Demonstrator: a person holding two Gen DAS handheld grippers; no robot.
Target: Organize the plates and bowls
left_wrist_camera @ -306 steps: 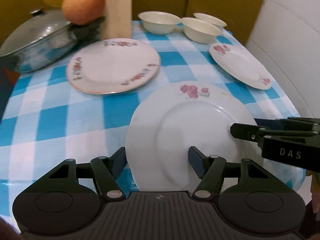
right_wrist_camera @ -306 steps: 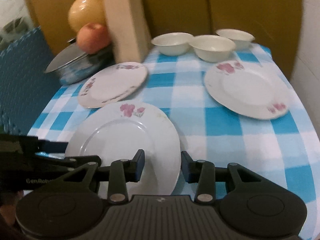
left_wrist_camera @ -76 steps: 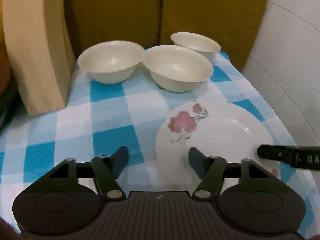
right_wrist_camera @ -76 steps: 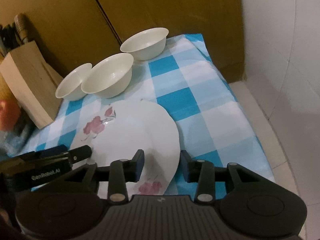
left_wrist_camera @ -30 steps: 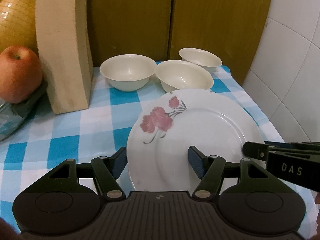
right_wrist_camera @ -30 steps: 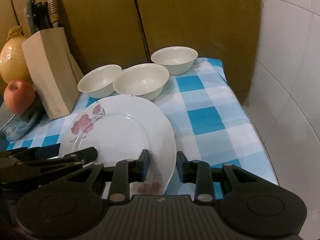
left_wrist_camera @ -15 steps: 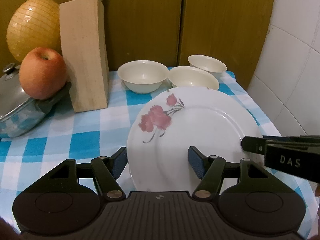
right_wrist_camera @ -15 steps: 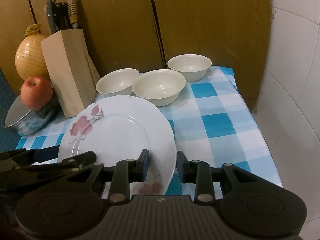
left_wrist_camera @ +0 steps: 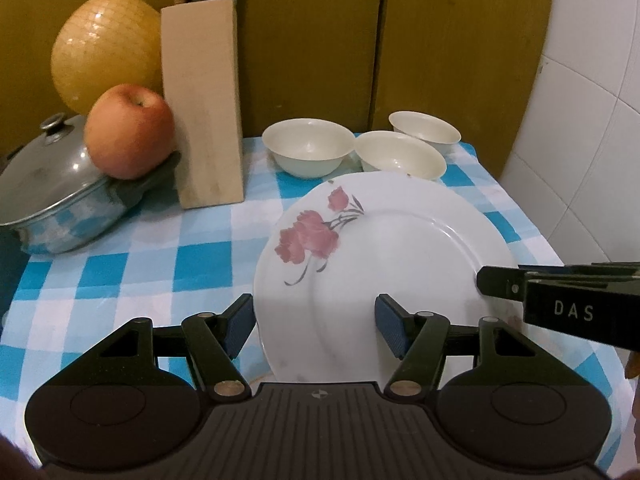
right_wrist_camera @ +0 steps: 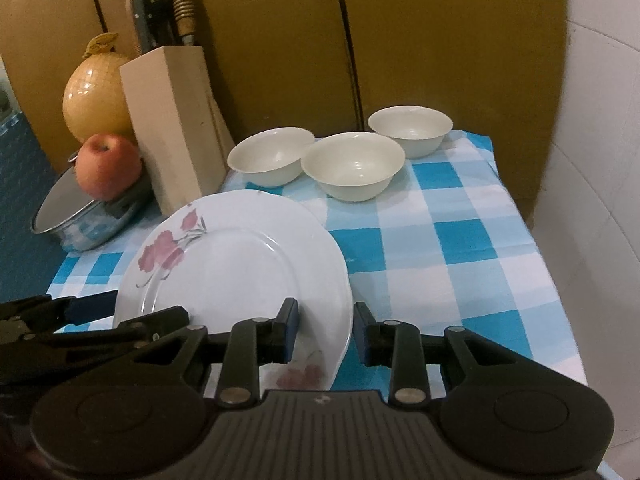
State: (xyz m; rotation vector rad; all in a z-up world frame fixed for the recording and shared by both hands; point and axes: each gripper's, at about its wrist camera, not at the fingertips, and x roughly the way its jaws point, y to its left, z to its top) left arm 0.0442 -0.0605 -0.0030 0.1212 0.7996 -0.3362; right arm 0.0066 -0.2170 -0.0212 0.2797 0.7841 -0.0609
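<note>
Left gripper straddles my flowered plate's near-left rim with slack, jaws apart; right gripper nips the near-right rim. Lifted over the checked cloth, that plate could tip out, striking the bowls behind.

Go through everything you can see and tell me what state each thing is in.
Plate: lifted, tilted, straddled by both grippers.
Left gripper: open around the plate's edge.
Right gripper: narrow; grip unclear.
Three bowls: upright, empty, unstacked.
Pot: lid on.
Apple: resting on the pot.
</note>
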